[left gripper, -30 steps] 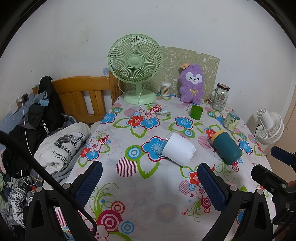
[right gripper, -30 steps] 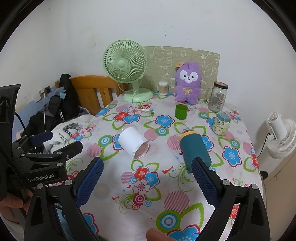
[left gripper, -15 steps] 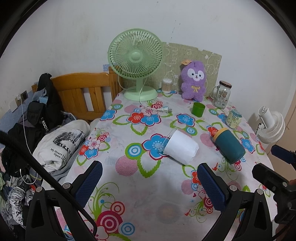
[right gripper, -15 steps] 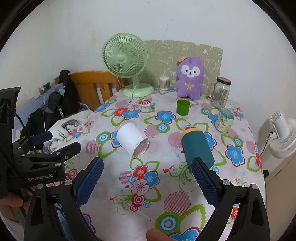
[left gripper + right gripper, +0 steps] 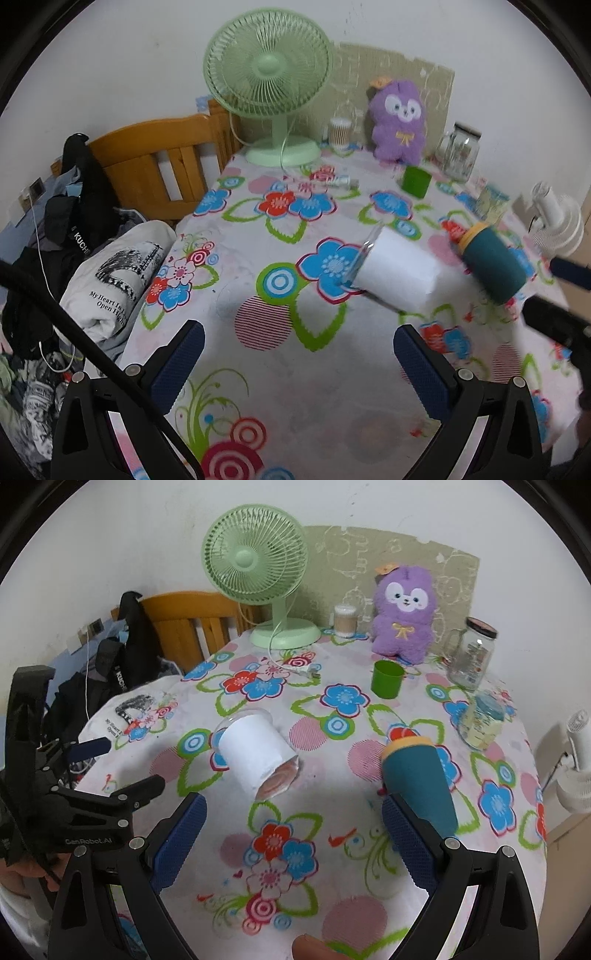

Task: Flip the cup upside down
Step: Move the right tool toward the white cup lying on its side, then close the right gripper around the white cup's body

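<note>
A clear cup with a white paper sleeve (image 5: 397, 271) lies on its side on the flowered tablecloth (image 5: 266, 369), rim toward the left; it also shows in the right wrist view (image 5: 256, 755). A teal cup with a yellow rim (image 5: 493, 264) lies on its side to its right, also in the right wrist view (image 5: 419, 781). My left gripper (image 5: 297, 363) is open and empty, short of the white cup. My right gripper (image 5: 293, 840) is open and empty, just short of both cups, right finger (image 5: 408, 840) beside the teal cup.
A green fan (image 5: 258, 568), purple plush toy (image 5: 402, 614), small green cup (image 5: 386, 679), glass jar (image 5: 471, 653) and small printed jar (image 5: 484, 718) stand at the back. A wooden chair (image 5: 155, 162) with clothes is left. A white fan (image 5: 576, 760) is right.
Both grippers have moved forward toward the cups, which look larger and closer. Both grippers stay open. The cups have not moved.
</note>
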Action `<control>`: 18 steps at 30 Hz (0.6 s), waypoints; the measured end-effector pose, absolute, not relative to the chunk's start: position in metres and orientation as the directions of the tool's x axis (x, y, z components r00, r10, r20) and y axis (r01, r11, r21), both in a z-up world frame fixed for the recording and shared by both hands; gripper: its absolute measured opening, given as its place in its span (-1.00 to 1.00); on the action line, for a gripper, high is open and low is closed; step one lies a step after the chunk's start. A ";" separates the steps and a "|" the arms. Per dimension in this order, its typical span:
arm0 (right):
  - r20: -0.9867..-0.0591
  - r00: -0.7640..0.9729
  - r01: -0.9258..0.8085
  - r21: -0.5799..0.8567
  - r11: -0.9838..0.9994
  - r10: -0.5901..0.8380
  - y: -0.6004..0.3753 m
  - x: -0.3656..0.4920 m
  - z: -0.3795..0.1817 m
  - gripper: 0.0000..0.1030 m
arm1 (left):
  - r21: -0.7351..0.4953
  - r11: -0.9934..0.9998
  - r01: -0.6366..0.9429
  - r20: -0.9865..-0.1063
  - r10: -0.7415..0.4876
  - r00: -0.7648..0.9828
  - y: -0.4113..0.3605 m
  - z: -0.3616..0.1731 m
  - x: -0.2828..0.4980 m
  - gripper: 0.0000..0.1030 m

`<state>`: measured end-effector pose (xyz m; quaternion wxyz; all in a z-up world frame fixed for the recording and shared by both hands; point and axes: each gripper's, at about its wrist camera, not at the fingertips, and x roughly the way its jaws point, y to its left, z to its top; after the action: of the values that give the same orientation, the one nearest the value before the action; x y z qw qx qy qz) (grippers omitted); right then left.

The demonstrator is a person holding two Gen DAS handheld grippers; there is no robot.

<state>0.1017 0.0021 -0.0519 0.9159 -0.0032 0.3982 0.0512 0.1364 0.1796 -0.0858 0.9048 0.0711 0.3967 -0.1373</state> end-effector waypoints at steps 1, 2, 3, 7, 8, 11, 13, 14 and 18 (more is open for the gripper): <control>-0.734 0.672 -0.110 0.027 0.994 0.094 0.003 0.109 -0.055 0.88 | 0.021 0.951 0.309 -0.744 -0.192 0.640 0.179 -0.089 0.141 1.00; -0.740 0.666 -0.122 0.020 0.992 0.096 0.005 0.116 -0.058 0.88 | 0.017 0.948 0.318 -0.752 -0.197 0.629 0.179 -0.093 0.147 1.00; -0.744 0.661 -0.129 0.016 0.992 0.098 0.005 0.121 -0.060 0.88 | 0.012 0.946 0.323 -0.758 -0.202 0.620 0.178 -0.096 0.151 1.00; -0.769 0.628 -0.172 0.008 0.985 0.116 0.009 0.145 -0.071 0.88 | 0.000 0.937 0.350 -0.782 -0.218 0.584 0.173 -0.107 0.169 1.00; -0.776 0.619 -0.186 0.008 0.983 0.123 0.011 0.152 -0.074 0.88 | 0.003 0.934 0.356 -0.787 -0.217 0.577 0.171 -0.111 0.173 1.00; -0.787 0.603 -0.212 0.001 0.977 0.132 0.014 0.166 -0.080 0.88 | 0.015 0.924 0.381 -0.797 -0.219 0.563 0.166 -0.117 0.185 1.00; -0.792 0.594 -0.229 0.000 0.974 0.139 0.016 0.173 -0.083 0.88 | 0.026 0.917 0.398 -0.801 -0.219 0.557 0.164 -0.120 0.191 1.00; -0.795 0.588 -0.234 0.004 0.972 0.145 0.017 0.177 -0.086 0.88 | 0.036 0.912 0.409 -0.802 -0.218 0.556 0.162 -0.122 0.194 1.00; -0.803 0.569 -0.258 0.028 0.966 0.176 0.021 0.187 -0.095 0.88 | 0.076 0.893 0.444 -0.803 -0.210 0.559 0.155 -0.127 0.203 1.00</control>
<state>0.1867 0.0207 -0.0946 0.8845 -0.0462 0.4478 0.1226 0.2030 0.1553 -0.1269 0.8722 0.1363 0.4308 -0.1874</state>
